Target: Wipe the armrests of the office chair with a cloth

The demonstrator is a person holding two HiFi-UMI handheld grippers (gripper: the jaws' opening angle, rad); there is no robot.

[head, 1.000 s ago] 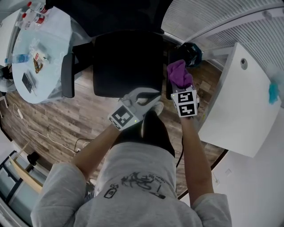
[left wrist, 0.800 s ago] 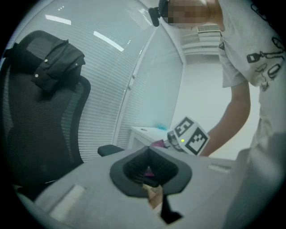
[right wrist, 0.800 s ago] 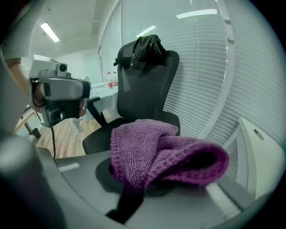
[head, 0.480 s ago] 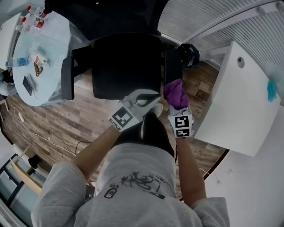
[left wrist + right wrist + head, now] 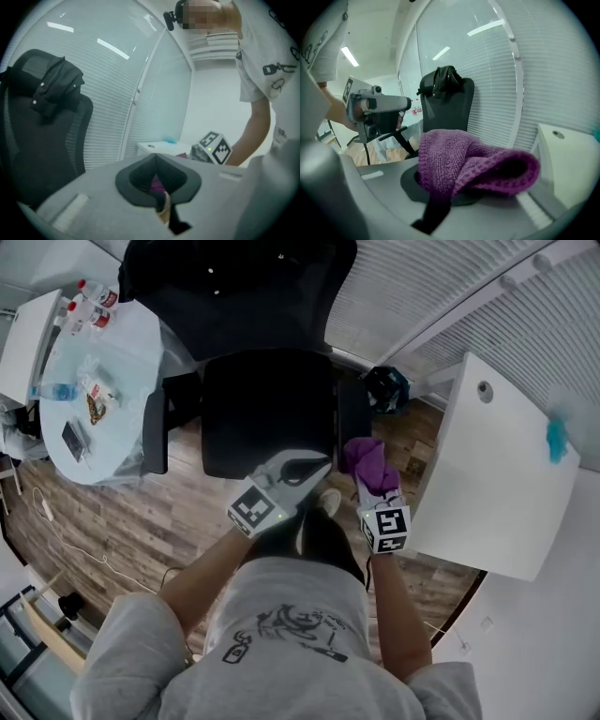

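Note:
The black office chair [image 5: 267, 409] stands in front of me, with a left armrest [image 5: 155, 432] and a right armrest [image 5: 353, 413]. My right gripper [image 5: 372, 482] is shut on a purple cloth [image 5: 367, 461], which bunches over its jaws [image 5: 454, 164]. The cloth sits at the front end of the right armrest; whether it touches I cannot tell. My left gripper [image 5: 314, 463] hovers at the seat's front edge, shut, with nothing in it [image 5: 159, 187]. In the right gripper view the chair's backrest [image 5: 447, 105] rises beyond the cloth.
A black jacket [image 5: 234, 277] hangs over the backrest. A white desk [image 5: 487, 465] stands close on the right, with a teal object [image 5: 556, 435] on it. A round table [image 5: 112, 418] with bottles is at the left. A dark object [image 5: 384, 385] lies by the chair's right side.
My right gripper has drawn the purple cloth back toward me along the right armrest, from its middle to its front end. The left gripper has stayed at the seat's front edge.

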